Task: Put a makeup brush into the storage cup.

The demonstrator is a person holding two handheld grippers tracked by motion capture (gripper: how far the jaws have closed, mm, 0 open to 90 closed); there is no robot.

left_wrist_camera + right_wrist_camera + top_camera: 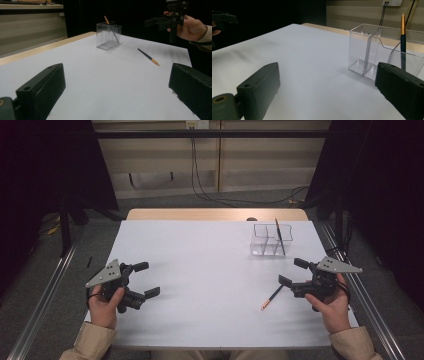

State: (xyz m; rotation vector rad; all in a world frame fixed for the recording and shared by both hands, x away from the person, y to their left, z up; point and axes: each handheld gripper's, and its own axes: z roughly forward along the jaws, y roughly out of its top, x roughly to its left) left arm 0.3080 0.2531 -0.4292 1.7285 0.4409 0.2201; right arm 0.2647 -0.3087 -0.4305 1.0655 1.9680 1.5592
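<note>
A clear plastic organizer (264, 240) with compartments stands at the table's far right, and a dark pencil (279, 236) leans in it. A second dark pencil with an orange end (272, 297) lies flat on the white tabletop, just left of my right gripper (291, 271). That gripper is open and holds nothing. My left gripper (147, 279) hovers open and empty at the near left. The left gripper view shows the organizer (108, 36), the lying pencil (148, 56) and the right gripper (167, 20) beyond my open jaws. The right gripper view has the organizer (364, 50) and its pencil (403, 37) close ahead.
The white tabletop (210, 270) has a wooden strip (215, 214) along its far edge. Metal rails (45, 295) run down both sides of the table. Cables (200, 185) lie on the floor behind, and dark curtains hang at both sides.
</note>
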